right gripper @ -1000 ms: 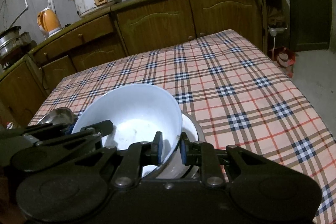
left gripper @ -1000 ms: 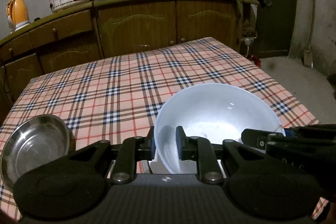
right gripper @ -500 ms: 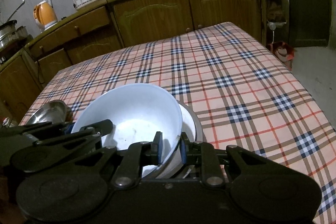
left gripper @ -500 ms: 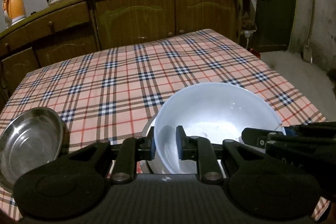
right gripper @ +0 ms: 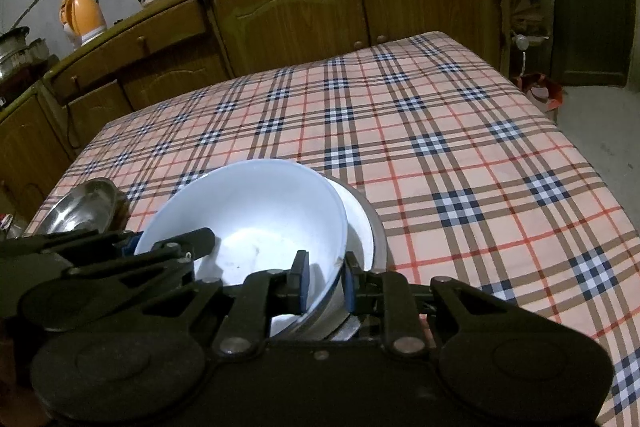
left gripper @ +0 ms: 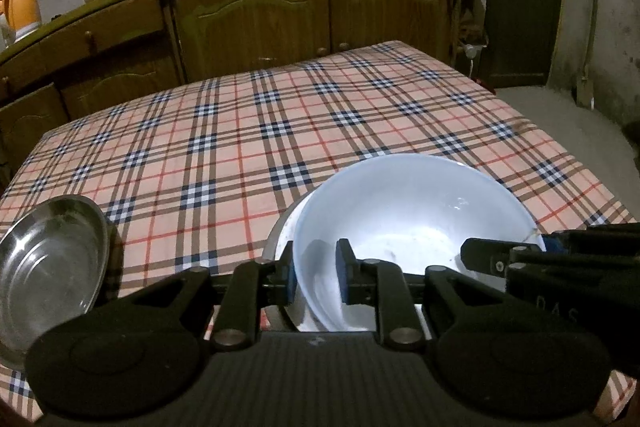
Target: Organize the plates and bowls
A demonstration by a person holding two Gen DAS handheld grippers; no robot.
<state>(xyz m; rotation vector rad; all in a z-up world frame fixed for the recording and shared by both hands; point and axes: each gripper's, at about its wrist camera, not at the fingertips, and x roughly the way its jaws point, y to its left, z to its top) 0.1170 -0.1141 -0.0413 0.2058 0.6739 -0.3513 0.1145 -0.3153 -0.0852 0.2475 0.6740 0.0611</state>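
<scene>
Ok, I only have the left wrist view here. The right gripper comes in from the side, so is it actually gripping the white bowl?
Observer: Yes. In the right wrist view, the right gripper is shut on the rim of the white bowl, with one pad inside and one outside.
Operator: What's under the bowl on that side?
Observer: A steel bowl with a white dish nested in it. Both lie beneath the white bowl.
Operator: Anything off-frame for me?
Observer: A red bag-like thing on the floor past the table's far corner.
</scene>
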